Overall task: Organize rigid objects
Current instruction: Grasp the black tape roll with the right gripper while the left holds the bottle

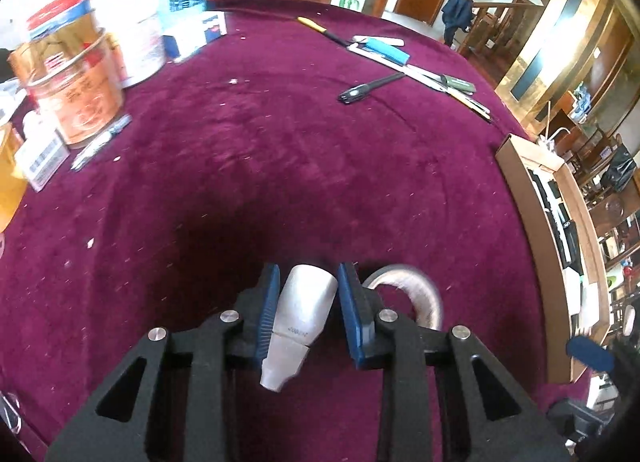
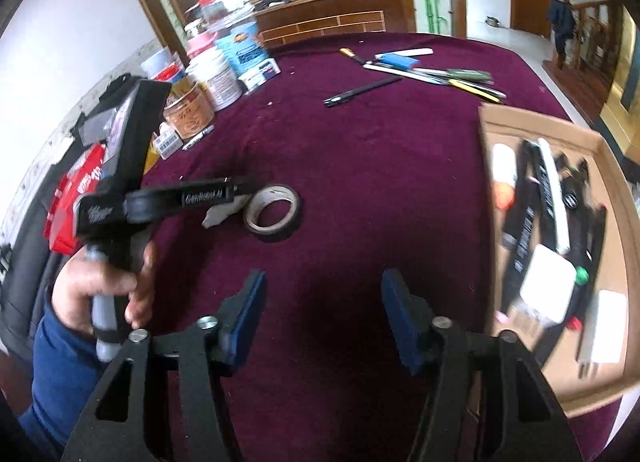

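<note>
Left fingers: your left gripper [image 1: 308,294] has its blue pads on either side of a silvery metal piece [image 1: 300,322]. The right pad touches the piece's upper corner; the left pad looks to bear on its flank. I judge this a grip only just taken, on a tapered body.
Grip advice: a taper can slide out between flat pads. Seat the pads lower on the wider section and confirm both bear before you lift.
Just right of the left fingers: a roll of tape [image 1: 408,290] lies on the bench [image 1: 280,166], touching or nearly touching the outer face of the right finger. Lift straight up so you do not drag it.
Right fingers: your right gripper [image 2: 324,302] stands wide apart with nothing between the pads, over bare cloth.
Right of the right fingers: the cardboard box [image 2: 496,118] already holds sorted items; I judge it the destination. Its contents are blurred.
Ahead of both fingers: a black pen [image 1: 370,87] lies alone, well apart.
Far ahead: a cluster of pens and tools [image 1: 400,54] waits near the far edge.
Far left: tins and jars [image 1: 76,102] stand clear of your route.
</note>
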Motion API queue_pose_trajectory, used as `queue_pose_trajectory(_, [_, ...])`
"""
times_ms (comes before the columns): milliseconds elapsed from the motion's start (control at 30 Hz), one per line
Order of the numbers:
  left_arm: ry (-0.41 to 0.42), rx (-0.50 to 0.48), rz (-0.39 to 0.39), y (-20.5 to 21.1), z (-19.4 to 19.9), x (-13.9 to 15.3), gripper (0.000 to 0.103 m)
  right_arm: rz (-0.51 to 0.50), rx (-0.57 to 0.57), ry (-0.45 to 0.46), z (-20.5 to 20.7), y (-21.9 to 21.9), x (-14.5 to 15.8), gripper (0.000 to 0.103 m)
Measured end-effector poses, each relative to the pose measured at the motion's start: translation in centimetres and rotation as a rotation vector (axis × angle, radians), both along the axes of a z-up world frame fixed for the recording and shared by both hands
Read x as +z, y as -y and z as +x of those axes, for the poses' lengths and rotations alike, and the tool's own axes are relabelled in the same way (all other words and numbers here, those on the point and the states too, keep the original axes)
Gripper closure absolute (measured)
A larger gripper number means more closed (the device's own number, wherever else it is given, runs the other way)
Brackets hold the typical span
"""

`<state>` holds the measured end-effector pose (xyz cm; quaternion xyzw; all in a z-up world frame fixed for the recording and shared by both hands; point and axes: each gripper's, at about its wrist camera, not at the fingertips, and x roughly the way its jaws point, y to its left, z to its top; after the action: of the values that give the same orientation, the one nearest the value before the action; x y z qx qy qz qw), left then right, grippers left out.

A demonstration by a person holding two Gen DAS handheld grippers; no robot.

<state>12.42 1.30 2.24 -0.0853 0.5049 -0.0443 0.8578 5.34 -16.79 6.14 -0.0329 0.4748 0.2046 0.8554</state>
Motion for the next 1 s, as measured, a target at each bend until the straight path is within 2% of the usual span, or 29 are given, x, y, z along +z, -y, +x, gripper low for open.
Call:
queue_pose_trajectory(67, [-0.002, -0.002, -0.001, -0.7, -0.2, -0.8, 0.077, -0.016, 0.014, -0.010, 0.9, -1.4, -0.6, 0.043])
queue_pose_trajectory(200, [0.020, -0.013, -0.066, -1.7, -0.4, -0.9, 0.077, -0.055, 0.040, -0.027, 2.9, -4.1, -2.2, 0.042])
queue_pose_trajectory(467, [-0.001, -0.037, -0.096, -2.4, -0.4, -0.5, 0.077, -0.131, 0.064, -0.036, 5.3, -7.4, -5.0, 0.043])
queue_pose_trajectory(633, [0.002, -0.055, -0.021, -1.8, -0.6, -0.5, 0.077, -0.134, 0.072, 0.007, 5.6, -8.0, -5.2, 0.038])
queue_pose_trajectory(867, [0.000, -0.054, -0.001, -1.7, -0.7, -0.5, 0.077, -0.083, 0.104, 0.023, 5.5, -7.3, -5.5, 0.036])
queue_pose_trajectory(1000, [0.008, -0.066, 0.039, -1.3, -0.6, -0.5, 0.076, -0.120, 0.135, 0.025, 5.2, -7.5, -6.1, 0.034])
